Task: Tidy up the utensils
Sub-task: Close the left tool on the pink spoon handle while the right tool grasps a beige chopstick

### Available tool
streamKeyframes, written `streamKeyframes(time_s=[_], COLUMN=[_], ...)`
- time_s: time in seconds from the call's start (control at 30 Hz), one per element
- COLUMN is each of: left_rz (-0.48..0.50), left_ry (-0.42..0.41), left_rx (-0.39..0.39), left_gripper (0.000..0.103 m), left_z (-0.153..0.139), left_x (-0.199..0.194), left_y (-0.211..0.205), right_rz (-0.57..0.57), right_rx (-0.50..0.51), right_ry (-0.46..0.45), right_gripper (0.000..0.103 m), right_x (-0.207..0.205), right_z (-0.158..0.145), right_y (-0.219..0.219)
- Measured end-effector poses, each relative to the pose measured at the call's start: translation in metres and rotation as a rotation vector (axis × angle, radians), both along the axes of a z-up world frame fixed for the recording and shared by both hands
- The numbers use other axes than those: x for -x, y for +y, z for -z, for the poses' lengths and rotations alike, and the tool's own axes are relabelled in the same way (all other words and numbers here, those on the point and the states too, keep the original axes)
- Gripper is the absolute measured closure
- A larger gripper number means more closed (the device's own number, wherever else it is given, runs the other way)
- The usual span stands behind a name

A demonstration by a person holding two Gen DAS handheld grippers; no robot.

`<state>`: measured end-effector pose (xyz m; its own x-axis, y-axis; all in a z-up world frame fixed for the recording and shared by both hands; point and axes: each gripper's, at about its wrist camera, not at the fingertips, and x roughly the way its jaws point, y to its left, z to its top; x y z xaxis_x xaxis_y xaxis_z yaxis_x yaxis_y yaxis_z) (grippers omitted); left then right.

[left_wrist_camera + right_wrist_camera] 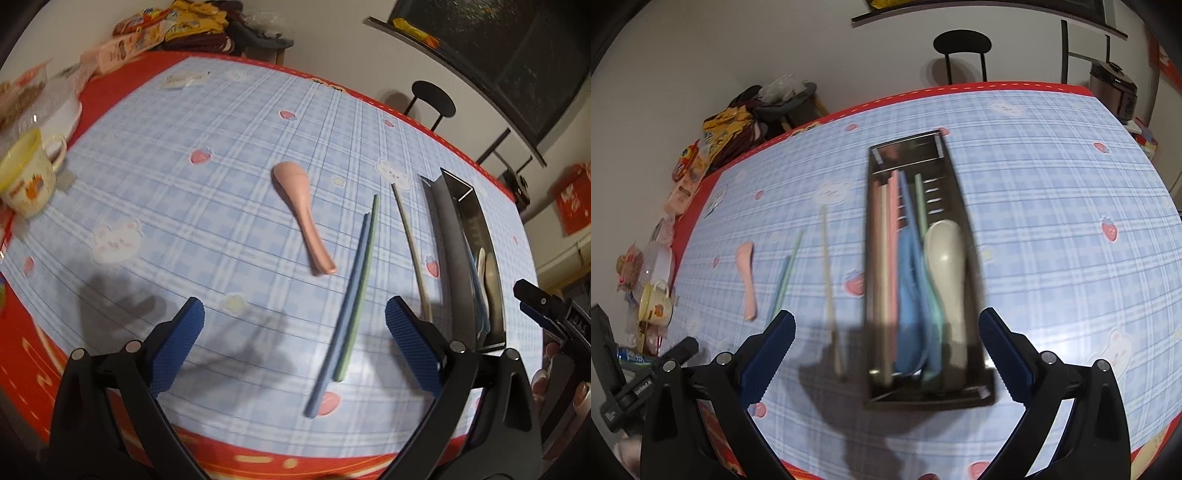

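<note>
A pink spoon (303,214) lies on the blue checked tablecloth, beyond my open, empty left gripper (293,328). A blue chopstick (341,317) and a green chopstick (364,280) lie side by side between its fingers. A beige chopstick (412,247) lies to the right, next to the dark metal utensil tray (448,251). My right gripper (886,332) is open and empty above the near end of the tray (871,266), which holds a white spoon (947,266), a blue spoon (910,295) and several chopsticks. The pink spoon (746,277) and beige chopstick (829,288) lie left of it.
A yellow mug (27,177) and a white bowl (59,110) stand at the table's left edge, with snack packets (166,26) at the far corner. A black chair (962,48) stands beyond the table. The right gripper's body (550,310) shows at the right edge of the left wrist view.
</note>
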<state>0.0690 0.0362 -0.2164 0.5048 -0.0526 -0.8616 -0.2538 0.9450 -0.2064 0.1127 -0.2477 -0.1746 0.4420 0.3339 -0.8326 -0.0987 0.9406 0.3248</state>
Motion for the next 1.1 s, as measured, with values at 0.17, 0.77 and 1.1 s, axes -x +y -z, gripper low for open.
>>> streamKeyframes(time_s=[0.17, 0.77, 1.1], left_rz=[0.053, 0.127, 0.194], left_ry=[0.004, 0.054, 0.037], left_rx=[-0.047, 0.031, 0.110], left_gripper=[0.006, 0.006, 0.008], left_z=[-0.014, 0.000, 0.018], left_x=[-0.001, -0.035, -0.081], left_y=[0.013, 0.063, 0.065], right_rz=[0.000, -0.034, -0.126], right_rx=[0.012, 0.086, 0.170], right_ry=[-0.009, -0.066, 0.000], right_gripper=[0.006, 0.011, 0.077], right_x=[0.012, 0.008, -0.019], right_z=[0.003, 0.000, 0.022], right_y=[0.021, 0.072, 0.102])
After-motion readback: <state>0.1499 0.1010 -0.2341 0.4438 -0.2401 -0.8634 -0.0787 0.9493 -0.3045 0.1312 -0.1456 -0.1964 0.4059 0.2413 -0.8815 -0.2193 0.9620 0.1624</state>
